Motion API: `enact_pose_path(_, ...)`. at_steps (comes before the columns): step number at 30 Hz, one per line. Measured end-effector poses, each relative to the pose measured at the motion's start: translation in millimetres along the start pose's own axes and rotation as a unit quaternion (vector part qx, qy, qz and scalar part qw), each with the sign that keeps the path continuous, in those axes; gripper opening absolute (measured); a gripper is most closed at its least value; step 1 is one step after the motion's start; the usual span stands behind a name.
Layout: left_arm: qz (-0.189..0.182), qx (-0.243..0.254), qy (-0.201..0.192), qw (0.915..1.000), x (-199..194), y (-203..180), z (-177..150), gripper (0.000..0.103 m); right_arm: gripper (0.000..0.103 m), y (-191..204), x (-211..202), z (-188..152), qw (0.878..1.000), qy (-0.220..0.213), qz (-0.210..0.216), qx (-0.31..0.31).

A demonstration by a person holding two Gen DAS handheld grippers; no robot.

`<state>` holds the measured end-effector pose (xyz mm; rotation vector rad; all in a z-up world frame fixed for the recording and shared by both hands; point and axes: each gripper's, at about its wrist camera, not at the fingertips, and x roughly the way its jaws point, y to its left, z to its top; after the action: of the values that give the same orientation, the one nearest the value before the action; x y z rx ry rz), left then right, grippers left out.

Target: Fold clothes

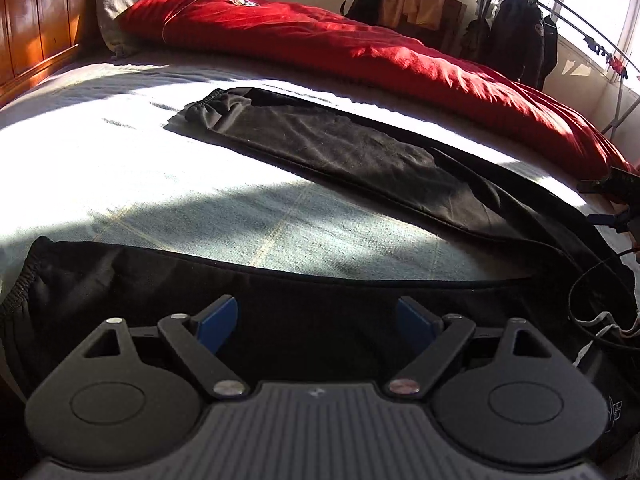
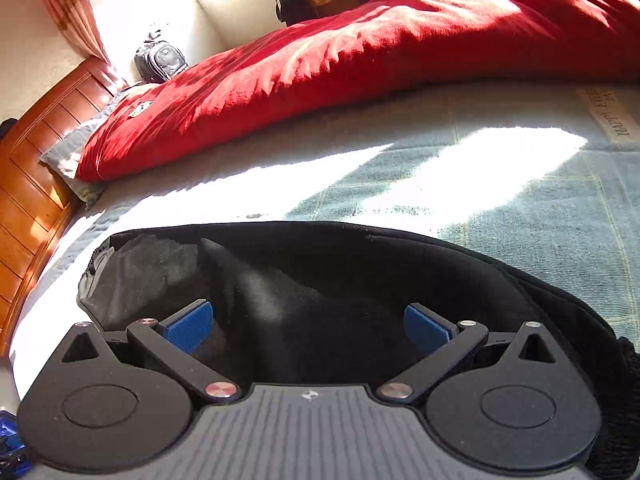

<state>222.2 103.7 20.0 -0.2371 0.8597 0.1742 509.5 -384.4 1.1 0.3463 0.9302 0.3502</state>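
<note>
Black trousers (image 1: 320, 140) lie spread on the bed's pale grey-green cover (image 1: 120, 140), their two legs splayed apart in the left wrist view: the far leg runs diagonally across the sunlit middle of the mattress with its gathered cuff (image 1: 208, 106) toward the headboard side, and the near leg (image 1: 160, 272) stretches along the front edge, its elastic cuff at the left. The legs meet at the right, where a white drawstring (image 1: 600, 328) shows beside a thin black cable. The left gripper (image 1: 316, 320) hovers just over the near leg with its blue pads (image 1: 218, 326) standing wide apart and no cloth between them. In the right wrist view, the right gripper (image 2: 308, 328) is likewise spread, its blue pads (image 2: 188, 326) well apart above dark fabric (image 2: 320, 272) that lies flat beneath, not pinched. Behind the trousers a red quilt (image 1: 340, 40) is bunched along the far side of the bed, with a grey pillow (image 1: 116, 0) at its head end against the wooden headboard (image 1: 36, 20). A grey backpack (image 2: 160, 60) sits in the corner by the wall, and clothes hang on a rack (image 1: 516, 32) near the bright window.
</note>
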Motion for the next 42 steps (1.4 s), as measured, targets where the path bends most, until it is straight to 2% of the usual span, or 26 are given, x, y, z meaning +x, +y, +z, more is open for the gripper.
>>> enact_pose_path(2,0.020,-0.003,0.005,0.9998,-1.7,-2.1,0.8,0.087,0.103,-6.4,26.2,4.8,1.000,0.005,-0.021,-0.008)
enact_pose_path(5,0.029,-0.001,0.007,0.9995,-6.5,-5.9,-2.4,0.087,0.103,-17.9,53.9,12.0,0.999,0.009,-0.049,-0.020)
enact_pose_path(8,0.038,-0.015,0.010,0.9991,-7.6,-5.5,-5.2,0.087,0.103,-23.6,66.2,21.2,0.994,-0.004,-0.084,-0.064)
enact_pose_path(12,0.047,-0.019,0.022,0.9985,-4.3,-8.7,-9.1,0.087,0.103,-28.6,66.7,36.1,0.994,0.000,-0.088,-0.066)
enact_pose_path(15,0.043,-0.017,0.025,0.9986,-2.9,-13.1,-11.2,0.087,0.103,-12.6,51.4,39.2,0.995,-0.003,-0.057,-0.081)
enact_pose_path(18,0.044,-0.012,0.029,0.9985,-2.3,-18.1,-12.0,0.087,0.103,11.7,40.9,40.1,0.995,0.003,0.008,-0.094)
enact_pose_path(23,0.042,-0.009,0.025,0.9988,-8.4,-21.5,-15.7,0.087,0.103,53.5,64.7,41.5,0.988,0.058,0.103,-0.101)
enact_pose_path(27,0.057,-0.021,0.023,0.9979,-16.1,-16.4,-22.1,0.087,0.103,79.5,101.2,41.8,0.981,0.097,0.128,-0.113)
enact_pose_path(31,0.072,-0.042,0.018,0.9964,-23.6,-7.9,-28.6,0.087,0.103,90.4,137.0,47.9,0.985,0.094,0.064,-0.127)
enact_pose_path(33,0.079,-0.053,0.015,0.9953,-27.1,-3.4,-31.9,0.087,0.103,92.6,140.0,51.4,0.987,0.089,0.051,-0.120)
enact_pose_path(36,0.085,-0.065,0.015,0.9941,-28.8,1.5,-35.1,0.087,0.103,100.6,117.9,48.5,0.981,0.107,0.112,-0.114)
enact_pose_path(39,0.086,-0.064,0.018,0.9941,-25.3,1.3,-35.2,0.087,0.103,116.3,84.0,34.0,0.970,0.131,0.149,-0.140)
enact_pose_path(42,0.076,-0.058,0.020,0.9952,-21.6,-2.5,-34.5,0.087,0.103,124.9,50.3,13.1,0.962,0.149,0.156,-0.167)
